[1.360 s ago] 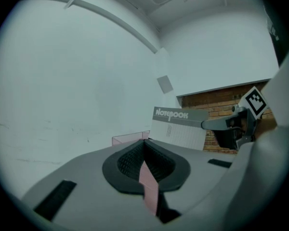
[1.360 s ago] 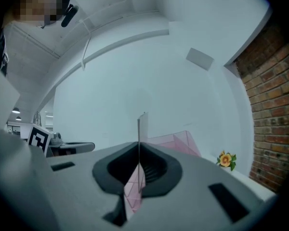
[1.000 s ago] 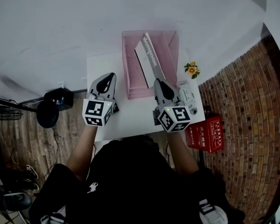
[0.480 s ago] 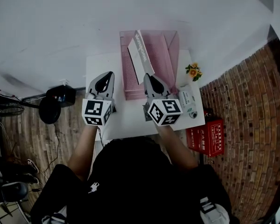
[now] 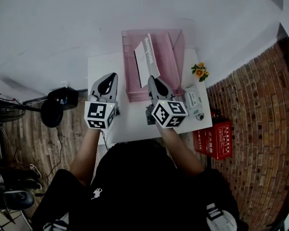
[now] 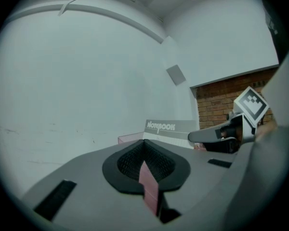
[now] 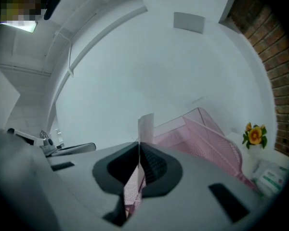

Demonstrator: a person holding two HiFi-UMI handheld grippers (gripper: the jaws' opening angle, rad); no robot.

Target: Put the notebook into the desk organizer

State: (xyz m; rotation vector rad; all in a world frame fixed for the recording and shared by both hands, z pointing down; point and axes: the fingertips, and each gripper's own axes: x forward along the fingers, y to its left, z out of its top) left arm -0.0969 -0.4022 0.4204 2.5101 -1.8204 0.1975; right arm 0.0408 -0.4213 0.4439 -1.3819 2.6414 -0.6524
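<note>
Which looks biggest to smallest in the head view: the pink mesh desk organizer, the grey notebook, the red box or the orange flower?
1. pink mesh desk organizer
2. grey notebook and red box: about alike, the box farther away, so unranked
3. orange flower

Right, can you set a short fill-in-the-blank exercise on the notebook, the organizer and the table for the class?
1. The notebook is held over the organizer by the ___ gripper.
2. The mesh desk organizer is ___ in colour.
3. The table under both grippers has a ___ top.
Missing words: right; pink; white.
</note>
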